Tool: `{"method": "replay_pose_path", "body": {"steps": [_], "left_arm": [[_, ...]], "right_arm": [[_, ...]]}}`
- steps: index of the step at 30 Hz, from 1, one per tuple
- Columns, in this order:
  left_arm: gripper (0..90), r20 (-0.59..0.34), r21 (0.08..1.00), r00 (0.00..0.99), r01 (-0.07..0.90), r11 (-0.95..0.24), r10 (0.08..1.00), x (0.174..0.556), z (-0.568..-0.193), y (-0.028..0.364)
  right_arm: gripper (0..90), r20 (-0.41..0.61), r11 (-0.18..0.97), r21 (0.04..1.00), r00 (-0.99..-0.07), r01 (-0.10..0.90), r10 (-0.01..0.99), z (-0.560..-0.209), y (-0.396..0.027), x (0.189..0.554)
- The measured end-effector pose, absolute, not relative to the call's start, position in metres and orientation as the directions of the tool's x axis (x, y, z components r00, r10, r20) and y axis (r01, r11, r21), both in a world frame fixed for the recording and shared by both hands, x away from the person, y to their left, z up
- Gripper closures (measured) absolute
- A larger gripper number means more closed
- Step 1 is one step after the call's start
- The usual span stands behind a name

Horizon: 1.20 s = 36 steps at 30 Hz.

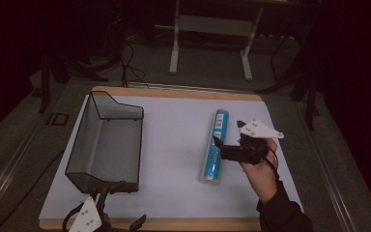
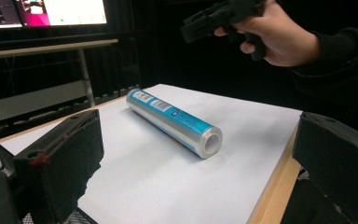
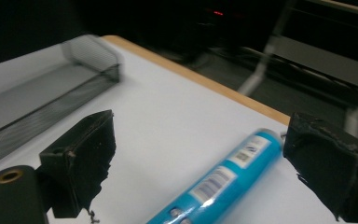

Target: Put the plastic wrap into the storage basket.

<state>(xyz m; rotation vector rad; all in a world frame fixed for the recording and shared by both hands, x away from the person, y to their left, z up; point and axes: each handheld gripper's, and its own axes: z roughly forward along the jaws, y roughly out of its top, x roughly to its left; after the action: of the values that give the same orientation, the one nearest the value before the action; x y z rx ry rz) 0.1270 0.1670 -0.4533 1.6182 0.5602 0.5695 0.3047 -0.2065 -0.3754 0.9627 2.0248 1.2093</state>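
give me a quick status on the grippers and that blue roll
Right gripper open above the blue wrap roll, nothing held. Left gripper open, near edge by mesh tray. Nothing in the way.

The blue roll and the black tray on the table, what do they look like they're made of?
The blue roll looks like clear plastic film wound on a tube: glossy, with see-through layers at its open end and a printed blue label. The black tray looks like metal wire mesh with a dark matte finish: the white table surface shows through its fine grid walls.
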Motion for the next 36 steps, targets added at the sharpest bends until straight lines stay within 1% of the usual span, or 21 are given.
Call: {"method": "replay_pose_path", "body": {"steps": [1, 3, 4, 8, 10, 13, 14, 18, 25, 26, 30, 35, 36], "left_arm": [[2.8, 0.046, 0.993, 0.759, 0.035, -0.112, 0.649, 0.127, -0.453, 0.167], [2.8, 0.046, 0.993, 0.761, 0.035, -0.112, 0.647, 0.127, -0.453, 0.167], [2.8, 0.045, 0.993, 0.762, 0.035, -0.111, 0.646, 0.127, -0.453, 0.167], [2.9, 0.043, 0.993, 0.763, 0.036, -0.109, 0.645, 0.127, -0.453, 0.167], [2.8, 0.043, 0.993, 0.764, 0.036, -0.109, 0.644, 0.127, -0.453, 0.167], [2.8, 0.043, 0.994, 0.764, 0.036, -0.108, 0.644, 0.127, -0.453, 0.167], [2.8, 0.043, 0.994, 0.764, 0.035, -0.108, 0.644, 0.127, -0.453, 0.167], [2.8, 0.044, 0.993, 0.765, 0.034, -0.109, 0.642, 0.127, -0.453, 0.167], [2.8, 0.045, 0.993, 0.767, 0.035, -0.112, 0.64, 0.126, -0.454, 0.166], [2.8, 0.047, 0.993, 0.767, 0.034, -0.114, 0.64, 0.126, -0.454, 0.166], [2.8, 0.048, 0.992, 0.768, 0.035, -0.117, 0.639, 0.127, -0.454, 0.166], [2.8, 0.05, 0.992, 0.768, 0.035, -0.119, 0.638, 0.126, -0.454, 0.165], [2.8, 0.05, 0.992, 0.767, 0.033, -0.118, 0.639, 0.126, -0.454, 0.165]], "right_arm": [[8.5, -0.108, 0.328, 0.896, -0.57, 0.298, 0.814, -0.375, -0.205, 0.309], [8.5, -0.106, 0.316, 0.884, -0.509, 0.345, 0.854, -0.376, -0.2, 0.317], [8.5, -0.08, 0.304, 0.88, -0.515, 0.366, 0.853, -0.376, -0.199, 0.32], [8.5, -0.07, 0.293, 0.858, -0.468, 0.423, 0.881, -0.378, -0.192, 0.333], [8.6, -0.03, 0.271, 0.84, -0.458, 0.47, 0.888, -0.378, -0.19, 0.341], [8.6, -0.005, 0.253, 0.809, -0.424, 0.531, 0.906, -0.381, -0.185, 0.351], [8.6, -0.011, 0.252, 0.8, -0.408, 0.544, 0.913, -0.382, -0.184, 0.354], [8.7, 0.017, 0.21, 0.789, -0.362, 0.578, 0.932, -0.388, -0.182, 0.364], [9.9, 0.021, 0.184, 0.741, -0.296, 0.645, 0.955, -0.402, -0.177, 0.384], [11.0, 0.028, 0.176, 0.733, -0.288, 0.657, 0.957, -0.404, -0.177, 0.387], [11.0, 0.053, 0.143, 0.703, -0.252, 0.697, 0.966, -0.415, -0.177, 0.397], [11.1, 0.096, 0.079, 0.64, -0.182, 0.764, 0.979, -0.428, -0.177, 0.411], [12.4, 0.101, 0.071, 0.631, -0.173, 0.773, 0.98, -0.431, -0.177, 0.413]]}}
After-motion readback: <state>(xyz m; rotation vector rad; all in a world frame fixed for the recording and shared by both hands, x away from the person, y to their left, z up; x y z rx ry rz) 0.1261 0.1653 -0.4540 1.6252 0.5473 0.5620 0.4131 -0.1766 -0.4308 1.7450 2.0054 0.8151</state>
